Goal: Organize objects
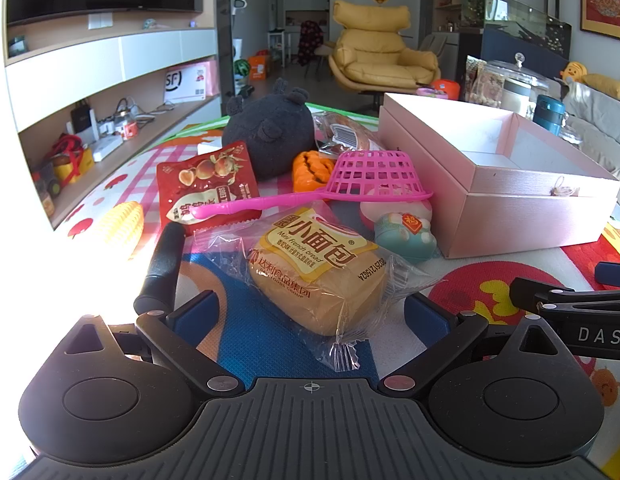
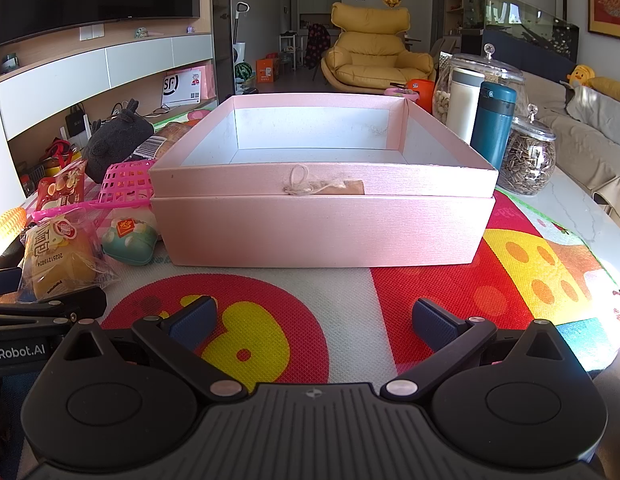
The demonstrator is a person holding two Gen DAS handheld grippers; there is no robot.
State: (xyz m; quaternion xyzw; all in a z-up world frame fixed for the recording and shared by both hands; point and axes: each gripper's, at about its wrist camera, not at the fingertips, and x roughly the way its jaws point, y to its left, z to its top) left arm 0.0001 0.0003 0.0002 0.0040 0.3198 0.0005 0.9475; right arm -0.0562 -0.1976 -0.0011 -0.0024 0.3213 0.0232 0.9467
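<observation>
Crinkly plastic on bread pack (image 1: 314, 268), lying between wide-open left hand-held gripper (image 1: 305, 312) fingers, may slip when pinched; right hand-held gripper (image 2: 314, 320) open, empty, facing pink box (image 2: 322, 208).

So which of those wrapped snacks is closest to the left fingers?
The mini French bread in its clear wrapper with the yellow label. It lies right in front of the open left fingers, while the red chestnut packet and the barcoded bread pack sit farther back.
</observation>
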